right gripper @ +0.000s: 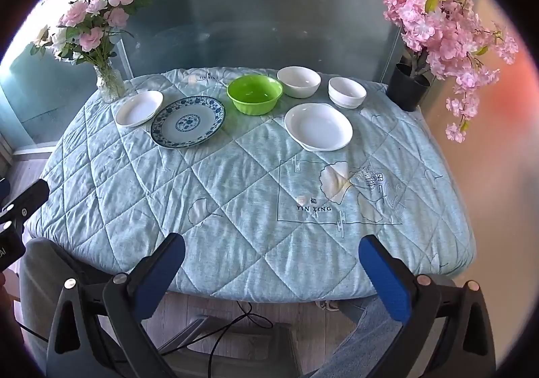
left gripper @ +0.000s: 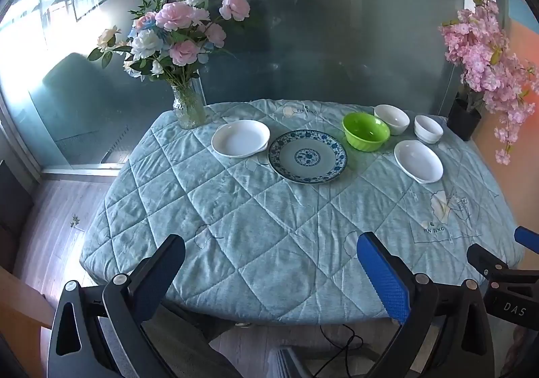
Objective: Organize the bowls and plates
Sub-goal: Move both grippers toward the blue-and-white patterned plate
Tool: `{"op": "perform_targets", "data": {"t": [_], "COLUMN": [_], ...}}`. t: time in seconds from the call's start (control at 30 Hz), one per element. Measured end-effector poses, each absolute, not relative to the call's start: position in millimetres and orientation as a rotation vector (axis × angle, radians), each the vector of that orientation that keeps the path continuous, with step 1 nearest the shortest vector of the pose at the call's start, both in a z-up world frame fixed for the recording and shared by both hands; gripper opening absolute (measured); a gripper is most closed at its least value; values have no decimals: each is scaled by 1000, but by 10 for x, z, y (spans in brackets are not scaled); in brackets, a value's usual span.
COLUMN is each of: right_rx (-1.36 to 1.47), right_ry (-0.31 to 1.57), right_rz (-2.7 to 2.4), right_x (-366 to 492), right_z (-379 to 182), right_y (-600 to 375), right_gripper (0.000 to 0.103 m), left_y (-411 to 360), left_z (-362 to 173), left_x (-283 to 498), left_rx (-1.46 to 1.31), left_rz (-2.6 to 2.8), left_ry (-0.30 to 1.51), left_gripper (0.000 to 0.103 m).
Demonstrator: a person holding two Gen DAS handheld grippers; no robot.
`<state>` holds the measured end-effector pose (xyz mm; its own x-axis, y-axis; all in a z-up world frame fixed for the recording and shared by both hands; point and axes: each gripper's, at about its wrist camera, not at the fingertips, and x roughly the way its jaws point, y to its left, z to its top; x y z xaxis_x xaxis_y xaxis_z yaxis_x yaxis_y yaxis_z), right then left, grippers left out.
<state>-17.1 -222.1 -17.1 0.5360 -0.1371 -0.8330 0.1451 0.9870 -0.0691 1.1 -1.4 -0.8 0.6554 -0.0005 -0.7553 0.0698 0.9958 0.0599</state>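
Left wrist view: the left gripper [left gripper: 271, 268] hangs over the near edge of the quilt-covered desk [left gripper: 269, 243], jaws spread wide and holding nothing. All the crockery lies ahead at the far side — a white plate [left gripper: 240, 138] touching a blue-patterned plate [left gripper: 307, 156] nearly straight ahead, the green bowl [left gripper: 366, 131] just right of them, then two white bowls [left gripper: 391, 119] [left gripper: 428, 129] and an oval white dish [left gripper: 418, 161] further right. The right gripper [left gripper: 505, 263] pokes in at the right edge.

Right wrist view: the right gripper [right gripper: 272, 268] is likewise wide open and empty, short of the dishes. From here the oval dish [right gripper: 318, 126] sits straight ahead and nearest, its long axis running left to right, the two white bowls [right gripper: 298, 81] [right gripper: 347, 92] behind it — judged this hand's reach — while the patterned plate [right gripper: 188, 121] and white plate [right gripper: 139, 108] lie off left, toward the left hand.
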Motion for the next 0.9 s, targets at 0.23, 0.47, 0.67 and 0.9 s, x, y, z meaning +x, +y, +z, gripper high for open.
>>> {"op": "perform_targets", "data": {"t": [0.23,0.47,0.67,0.9], "right_rx": [26,33,28,17], "right_ry": [1001,1019,1034,1062], "right_rz": [-175,-162,-160,-154], "right_x": [-177,-149,-102,-37], "right_z": [-212,-270,-329,-428], "right_y": [-2259,-2265,-2245,-2207], "right_gripper": [102,102,102,102], "left_y": [-105,-140,-87,-62], "left_z": [-14,-33,-92,-194], "left_x": [46,132,212,293], "left_rx": [95,98,77,98], "left_rz": [-85,-86,-92,-74], "left_ry": [861,867,903,896], "left_gripper": [103,103,103,103]}}
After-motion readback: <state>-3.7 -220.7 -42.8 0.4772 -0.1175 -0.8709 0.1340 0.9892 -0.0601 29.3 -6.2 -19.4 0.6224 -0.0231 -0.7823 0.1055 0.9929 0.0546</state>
